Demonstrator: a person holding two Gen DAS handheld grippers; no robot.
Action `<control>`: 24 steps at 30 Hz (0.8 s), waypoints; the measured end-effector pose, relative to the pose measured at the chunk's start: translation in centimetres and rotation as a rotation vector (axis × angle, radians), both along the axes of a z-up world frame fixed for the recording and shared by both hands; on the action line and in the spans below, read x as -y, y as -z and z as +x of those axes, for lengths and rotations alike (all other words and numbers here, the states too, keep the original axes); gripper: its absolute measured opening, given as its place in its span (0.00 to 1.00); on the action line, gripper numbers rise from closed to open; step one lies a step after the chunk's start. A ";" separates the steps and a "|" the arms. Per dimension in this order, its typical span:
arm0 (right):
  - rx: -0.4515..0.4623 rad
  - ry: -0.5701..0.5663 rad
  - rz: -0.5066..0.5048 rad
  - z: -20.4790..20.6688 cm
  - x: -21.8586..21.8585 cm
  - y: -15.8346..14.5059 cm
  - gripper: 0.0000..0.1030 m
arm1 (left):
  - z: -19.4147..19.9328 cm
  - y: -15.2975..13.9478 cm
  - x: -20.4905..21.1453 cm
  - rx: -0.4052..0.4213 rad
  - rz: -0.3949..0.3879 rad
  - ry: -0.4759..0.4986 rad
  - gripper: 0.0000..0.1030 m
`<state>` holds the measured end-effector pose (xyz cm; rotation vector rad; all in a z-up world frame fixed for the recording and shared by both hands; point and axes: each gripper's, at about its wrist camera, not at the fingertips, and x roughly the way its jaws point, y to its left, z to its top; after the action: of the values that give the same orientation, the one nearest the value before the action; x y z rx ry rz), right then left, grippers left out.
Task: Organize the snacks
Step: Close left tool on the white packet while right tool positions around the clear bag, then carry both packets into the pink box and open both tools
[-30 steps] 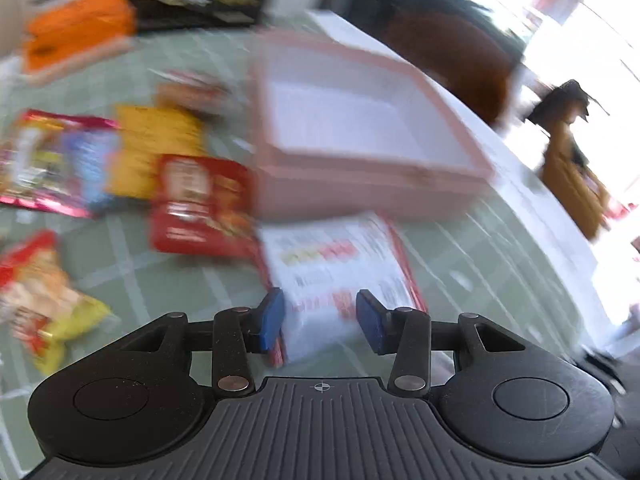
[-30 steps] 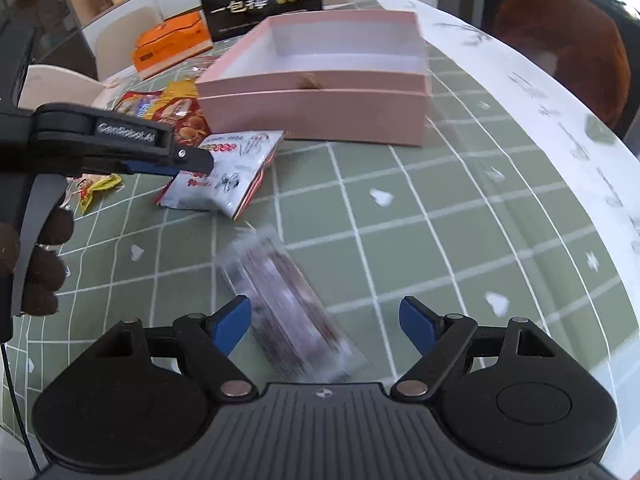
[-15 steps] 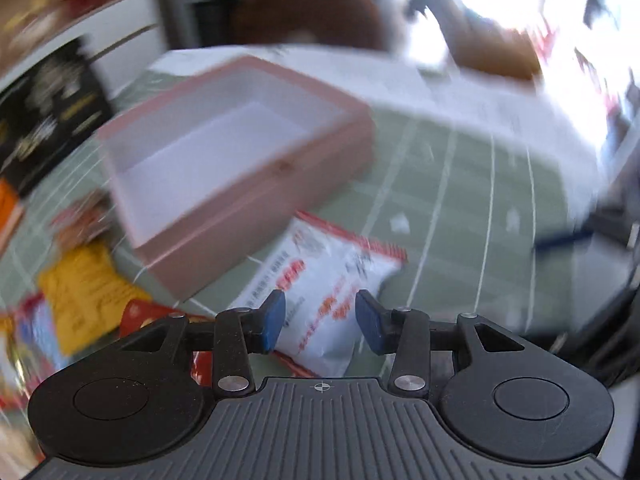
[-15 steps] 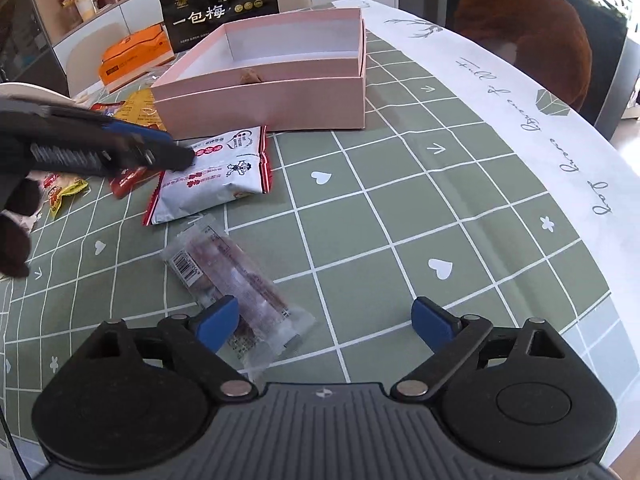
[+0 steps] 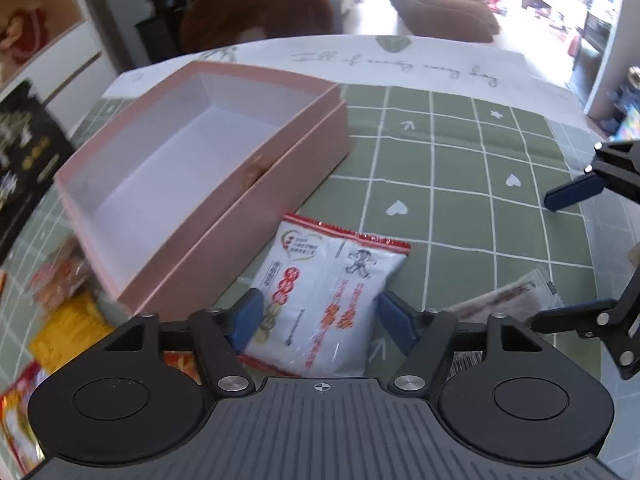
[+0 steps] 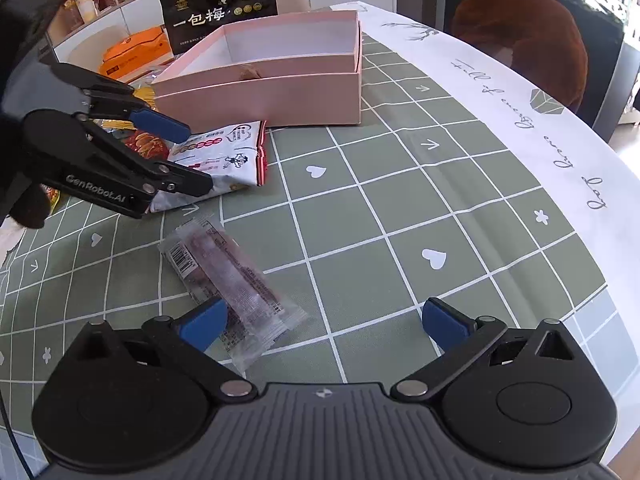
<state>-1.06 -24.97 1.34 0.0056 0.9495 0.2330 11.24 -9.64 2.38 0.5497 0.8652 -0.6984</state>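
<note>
An empty pink box stands open on the green checked cloth; it also shows in the right wrist view. A white and red snack packet lies just in front of it. My left gripper is open, its blue pads straddling the near end of the packet; in the right wrist view it hovers over the packet. A clear packet with dark filling lies by my right gripper, which is open wide and empty, its left pad beside the packet.
Yellow, red and orange snack packets lie left of the box. A black bag and an orange box stand behind the pink box. A brown chair sits beyond the table's white border.
My left gripper swung right and moved in over the white and red packet, and its jaws opened wider around it. My right gripper pulled back a little from the clear packet.
</note>
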 end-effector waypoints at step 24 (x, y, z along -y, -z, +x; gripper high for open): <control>0.003 -0.121 -0.024 0.5 -3.0 -1.6 0.86 | -4.0 -1.6 -7.5 -0.190 -0.323 -0.696 0.81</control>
<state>-0.56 -21.96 2.91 -0.0746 0.9507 0.3330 7.23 -2.17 3.93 -0.1217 1.0172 -0.2381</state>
